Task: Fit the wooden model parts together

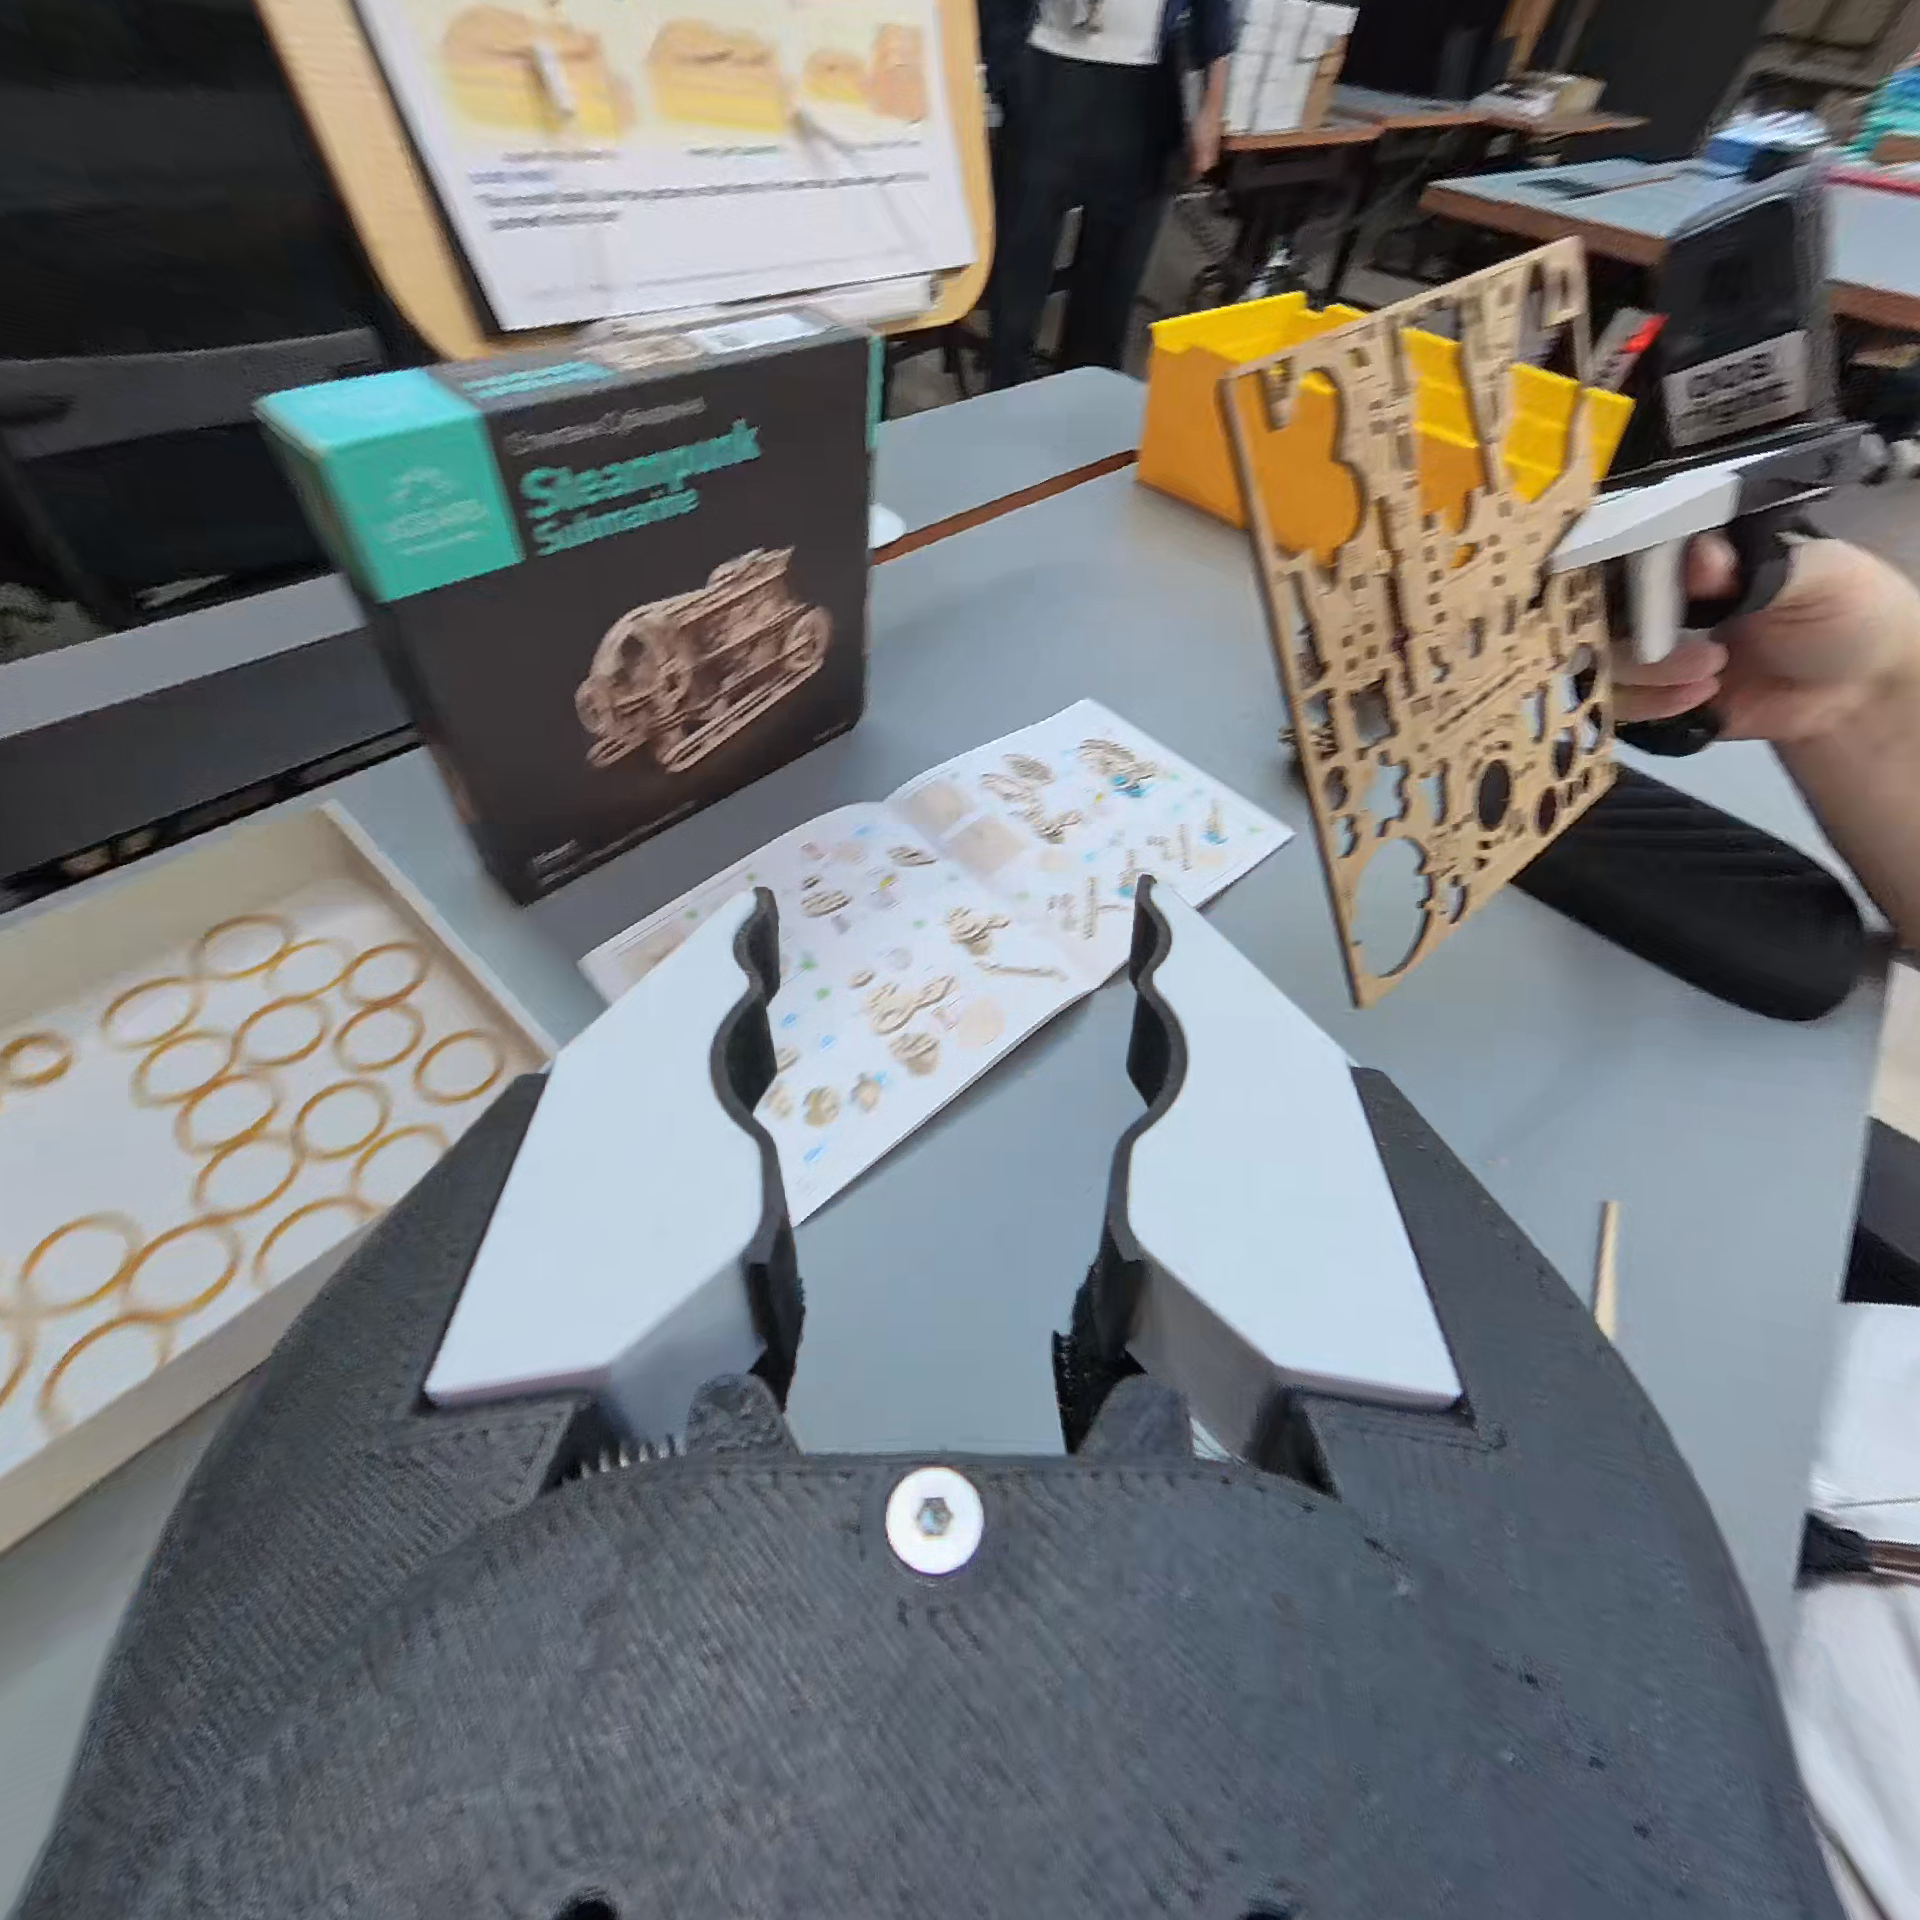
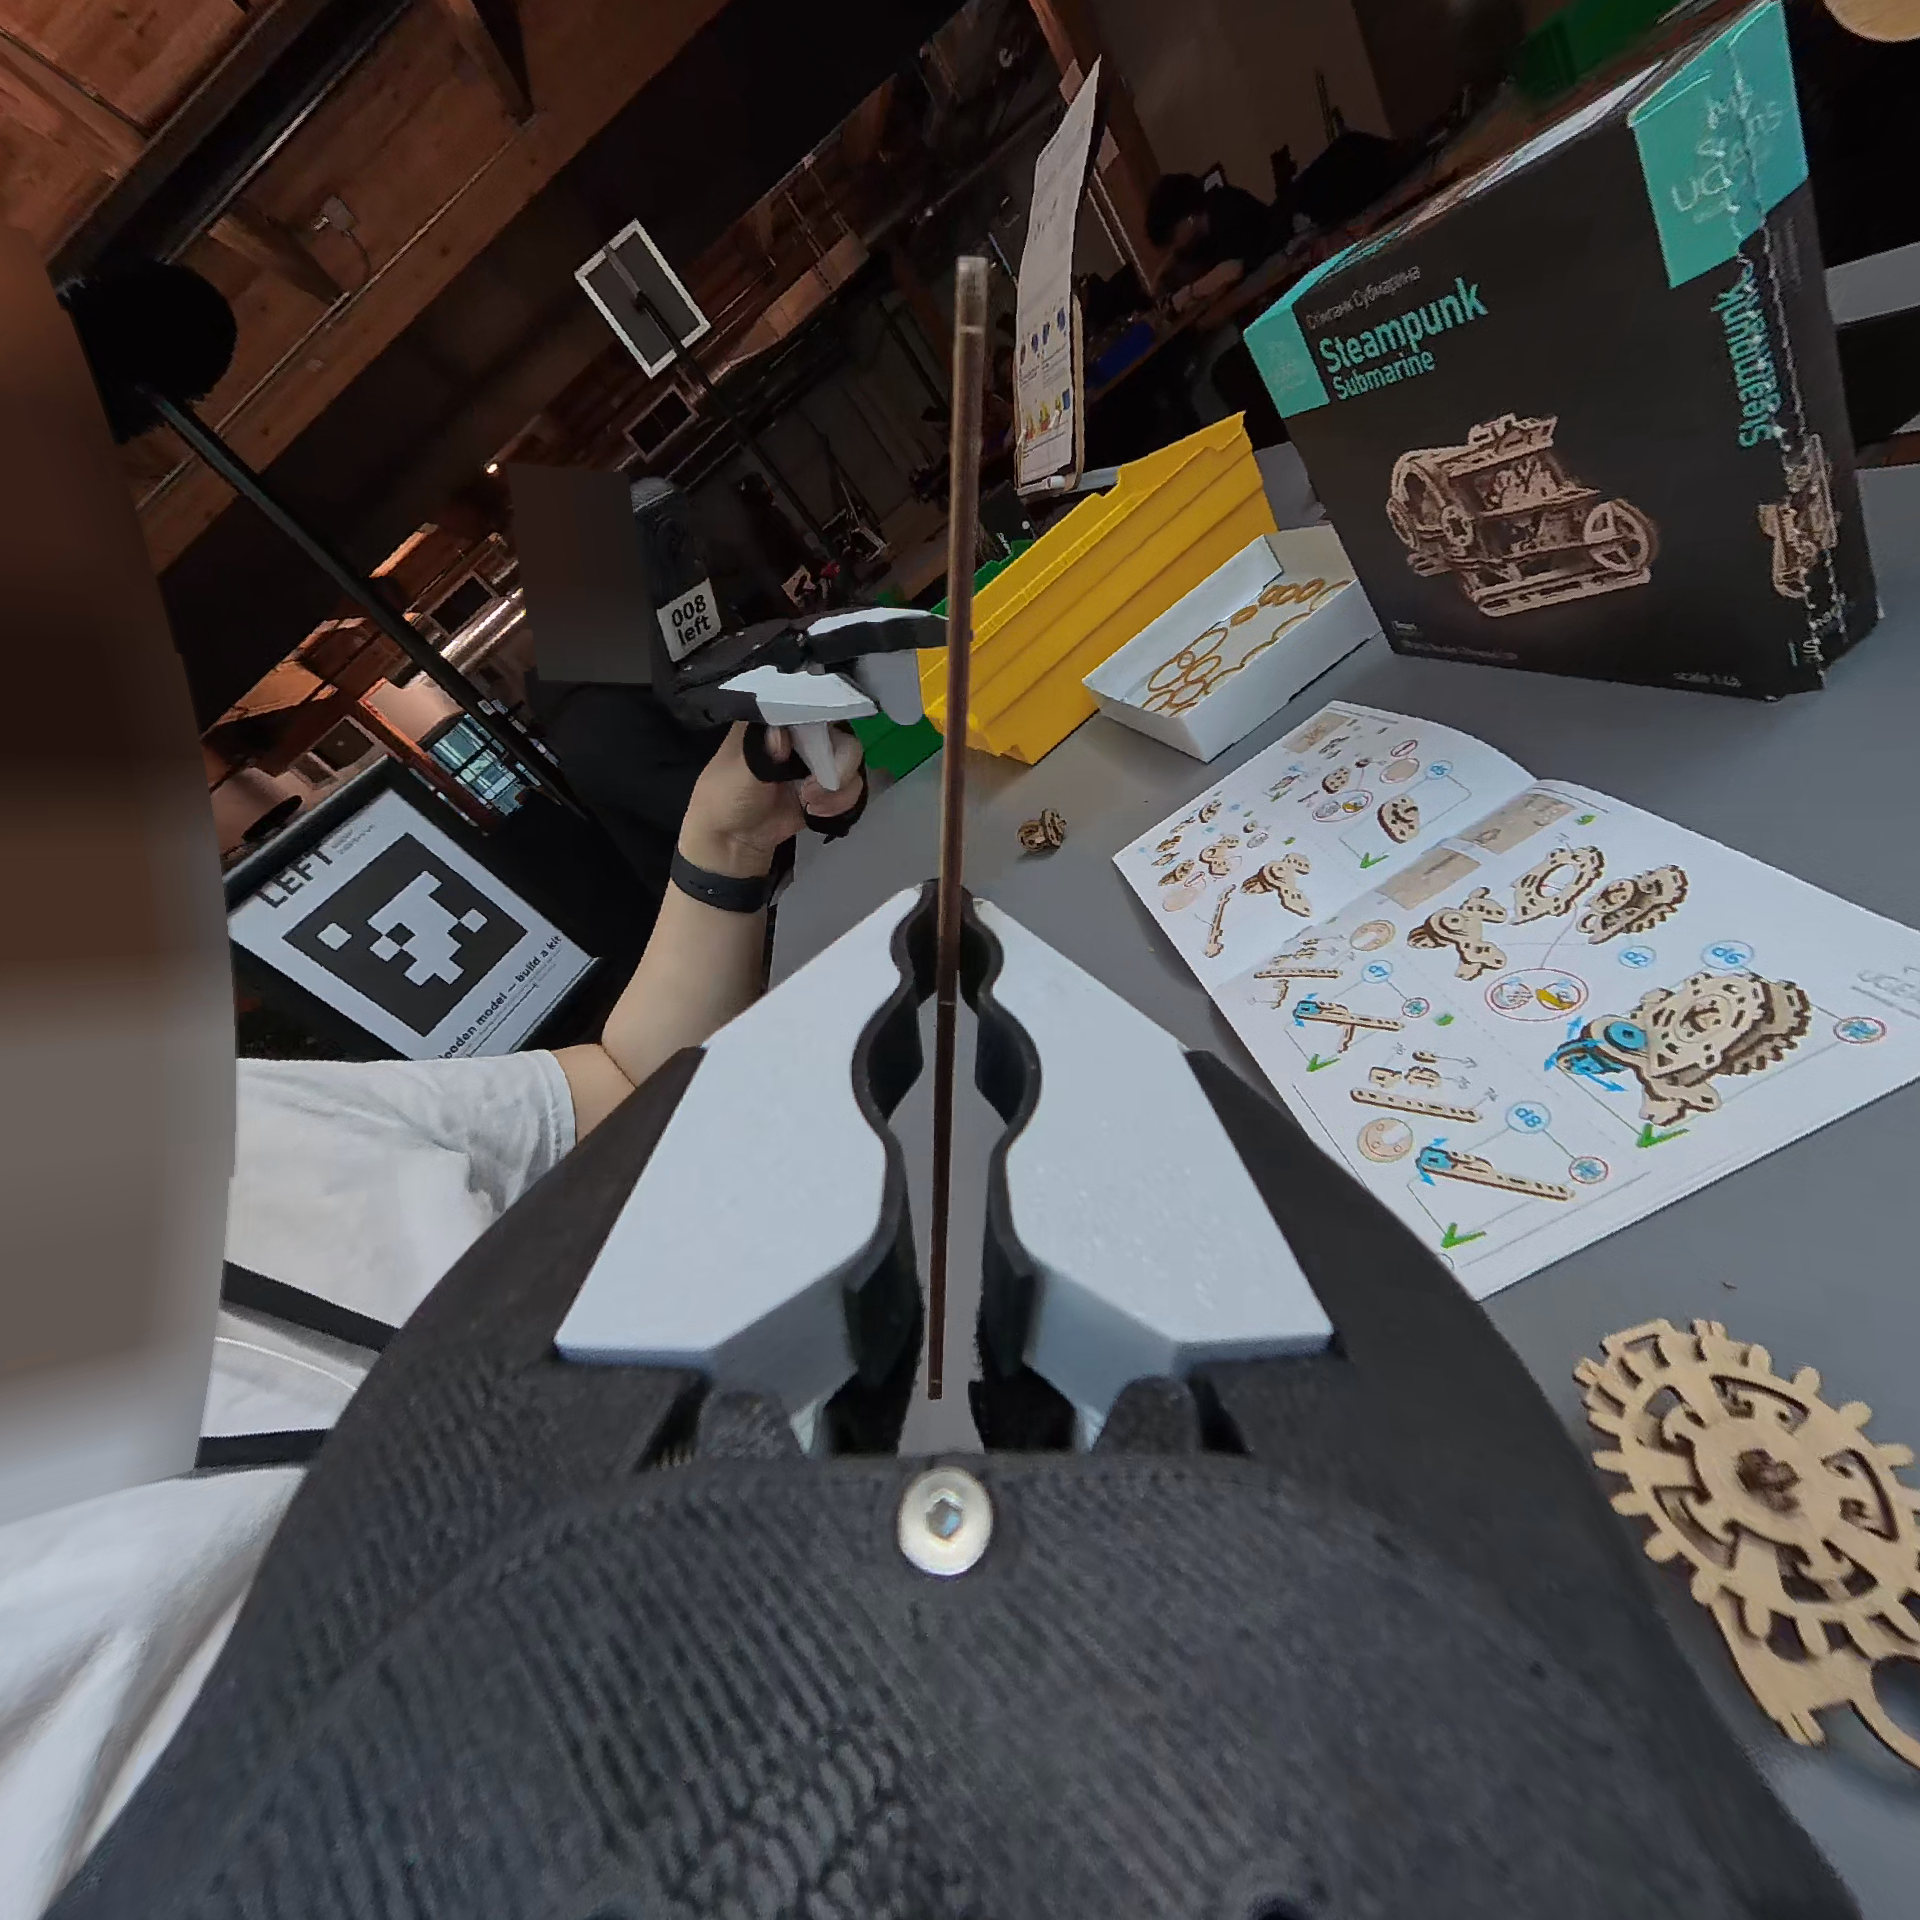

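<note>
My right gripper (image 2: 949, 902) is shut on a thin laser-cut wooden parts sheet (image 2: 951, 644), seen edge-on and upright between its fingers. In the left wrist view the sheet (image 1: 1423, 665) hangs in the air at the right, full of cut-out holes, with the right gripper (image 1: 1579, 535) clamped on its right edge. My left gripper (image 1: 954, 902) is open and empty above the open instruction booklet (image 1: 935, 914). It also shows in the right wrist view (image 2: 899, 670), just left of the sheet. A built wooden gear assembly (image 2: 1756, 1507) and a small wooden piece (image 2: 1042, 831) lie on the grey table (image 2: 1714, 1299).
The dark kit box (image 1: 623, 623) stands behind the booklet. A white tray (image 1: 62, 1434) of thin rings lies at the left. A yellow bin (image 1: 1184, 426) stands at the back right. A thin wooden stick (image 1: 1607, 1268) lies at the right. A person stands in the background. My hands' fingertips stand some 25 centimetres from each other. The built wooden gear assembly (image 2: 1756, 1507) lies around 15 centimetres away from my right fingertips.
</note>
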